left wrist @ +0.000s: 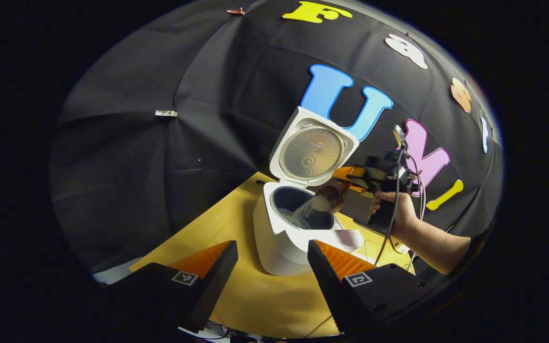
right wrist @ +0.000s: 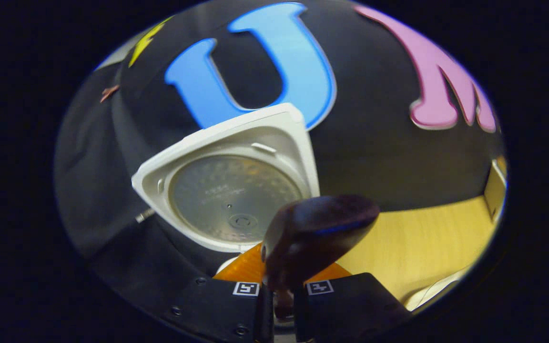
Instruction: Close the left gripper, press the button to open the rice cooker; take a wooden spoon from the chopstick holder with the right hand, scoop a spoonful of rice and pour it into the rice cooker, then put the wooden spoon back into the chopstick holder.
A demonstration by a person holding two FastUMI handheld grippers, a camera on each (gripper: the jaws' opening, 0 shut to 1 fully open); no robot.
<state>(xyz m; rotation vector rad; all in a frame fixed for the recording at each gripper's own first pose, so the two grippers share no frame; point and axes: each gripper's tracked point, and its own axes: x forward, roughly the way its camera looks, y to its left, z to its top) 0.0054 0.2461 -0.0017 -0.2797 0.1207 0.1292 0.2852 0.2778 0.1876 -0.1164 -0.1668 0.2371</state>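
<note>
Left tool [left wrist: 270,267] nearest, fingers spread, idle; right tool [right wrist: 278,297] grasps wooden spoon [right wrist: 320,233], tipped over open rice cooker [left wrist: 284,233] on table [left wrist: 265,300] so rice [left wrist: 310,206] pours in.

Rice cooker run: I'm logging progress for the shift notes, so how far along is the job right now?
Done: the rice cooker stands with its lid up. In hand: the right gripper is shut on the wooden spoon, tipped over the pot, with rice pouring in. The left gripper is open, back from the cooker. Left: putting the spoon back in the chopstick holder.
</note>
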